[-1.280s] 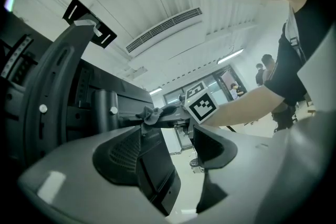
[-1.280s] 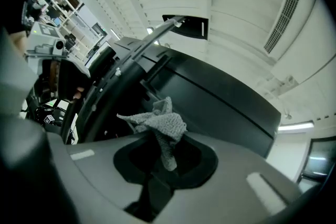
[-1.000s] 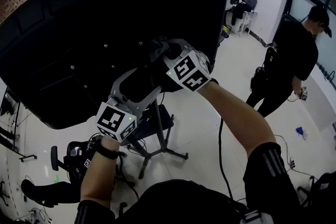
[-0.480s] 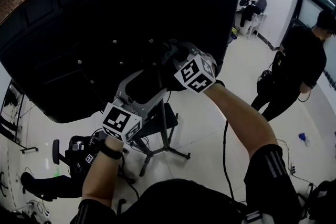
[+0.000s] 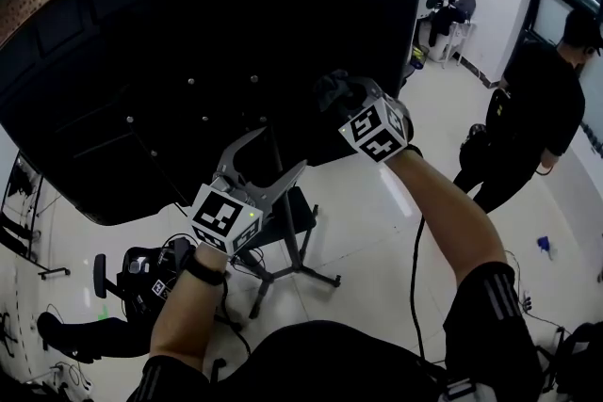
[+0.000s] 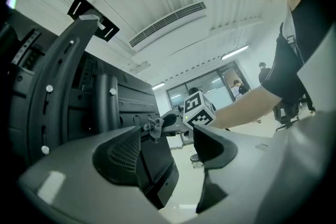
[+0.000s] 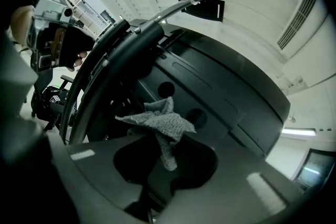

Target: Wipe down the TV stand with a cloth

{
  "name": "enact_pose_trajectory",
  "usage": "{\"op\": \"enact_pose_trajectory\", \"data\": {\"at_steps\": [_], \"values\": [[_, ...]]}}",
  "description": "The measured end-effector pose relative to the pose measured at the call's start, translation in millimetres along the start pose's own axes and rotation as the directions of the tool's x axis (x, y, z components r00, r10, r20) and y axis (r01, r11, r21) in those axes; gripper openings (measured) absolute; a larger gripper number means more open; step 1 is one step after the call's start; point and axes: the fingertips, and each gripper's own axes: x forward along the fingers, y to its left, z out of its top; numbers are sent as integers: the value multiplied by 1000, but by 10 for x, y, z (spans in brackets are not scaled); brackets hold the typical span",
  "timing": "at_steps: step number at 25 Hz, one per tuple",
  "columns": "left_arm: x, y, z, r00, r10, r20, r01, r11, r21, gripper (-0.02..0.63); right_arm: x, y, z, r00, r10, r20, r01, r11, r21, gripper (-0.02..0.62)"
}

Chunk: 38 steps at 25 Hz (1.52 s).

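Observation:
The back of the black TV (image 5: 188, 33) fills the upper half of the head view, on a stand with a pole (image 5: 285, 212) and splayed legs (image 5: 301, 276). My right gripper (image 5: 332, 91) is up against the TV's lower back, shut on a small grey cloth (image 7: 160, 122) that bunches out beyond its jaws. The cloth (image 6: 154, 126) hangs close to the black panel (image 7: 231, 97); I cannot tell if it touches. My left gripper (image 5: 273, 152) is lower, beside the pole, open with nothing in it (image 6: 168, 145).
A person in black (image 5: 532, 99) stands on the white floor at the right. A black office chair (image 5: 132, 282) and cables lie at lower left. A curved black bracket (image 7: 121, 44) runs up the TV's back. A laden chair (image 5: 443, 14) stands far back.
My right gripper with the cloth has slid to the right along the TV's lower back, away from the left gripper. The left gripper has shifted slightly right and stays open.

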Motion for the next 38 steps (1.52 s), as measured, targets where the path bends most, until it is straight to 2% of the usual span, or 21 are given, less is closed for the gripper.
{"op": "enact_pose_trajectory", "data": {"at_steps": [6, 10, 15, 19, 24, 28, 33, 38], "values": [[75, -65, -30, 1000, 3, -10, -3, 1000, 1, 337, -38, -188, -317, 999, -23, -46, 25, 999, 40, 55], [73, -79, -37, 1000, 20, -11, -20, 1000, 0, 337, -96, -197, -255, 1000, -12, -9, 12, 997, 74, 55], [-80, -54, -48, 997, 79, -17, -79, 997, -5, 337, -310, -2, 119, 990, 43, 131, -57, 993, 102, 55], [-300, -14, -57, 987, 158, -29, -158, 987, -5, 337, -434, 298, 409, 969, 118, 219, -133, 990, 56, 55], [-653, -3, -13, 963, 264, -51, -265, 964, 1, 337, -552, 680, 790, 927, 205, 314, -203, 978, -40, 55], [-981, 63, 2, 942, 332, -59, -331, 943, 27, 337, -590, 948, 1140, 894, 246, 374, -222, 969, -108, 55], [-1483, 218, 24, 914, 401, -57, -399, 916, 41, 337, -614, 1330, 1724, 847, 297, 441, -260, 955, -144, 55], [-1953, 401, 47, 898, 438, -42, -437, 898, 46, 337, -613, 1604, 2335, 832, 307, 463, -244, 951, -192, 55]]}}
